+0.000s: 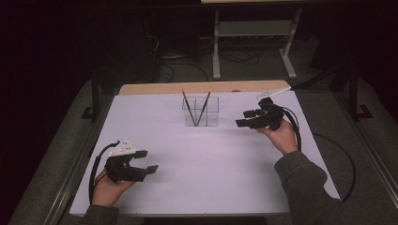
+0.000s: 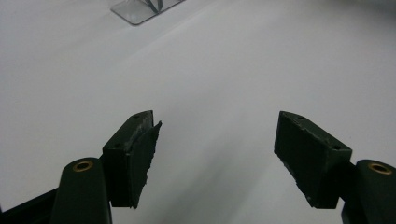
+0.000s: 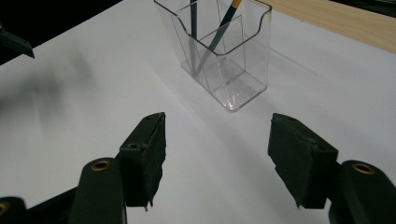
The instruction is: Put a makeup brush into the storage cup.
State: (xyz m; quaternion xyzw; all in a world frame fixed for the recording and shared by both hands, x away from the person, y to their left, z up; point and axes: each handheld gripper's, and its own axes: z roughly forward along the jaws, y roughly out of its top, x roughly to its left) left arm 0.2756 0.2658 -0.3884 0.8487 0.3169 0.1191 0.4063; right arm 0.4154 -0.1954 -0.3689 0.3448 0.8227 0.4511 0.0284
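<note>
Nearest the camera in the high view, the left gripper (image 1: pixel 148 161) sits by the near left corner of the white table (image 1: pixel 187 187), held in the person's left hand (image 1: pixel 109 186); its jaws stand apart with nothing between them, and in the left gripper view only bare tabletop lies between the two black pads (image 2: pixel 135 154). The right gripper (image 1: pixel 246 118), in the right hand (image 1: pixel 281 136), hovers near the far right part of the table, jaws apart and empty, pointing toward the clear plastic holder (image 3: pixel 224 51). That holder stands upright close to the middle of the table's far edge, just beside the right gripper but not touching it. Two pencils (image 1: pixel 196 108) lean crossed inside its compartments
</note>
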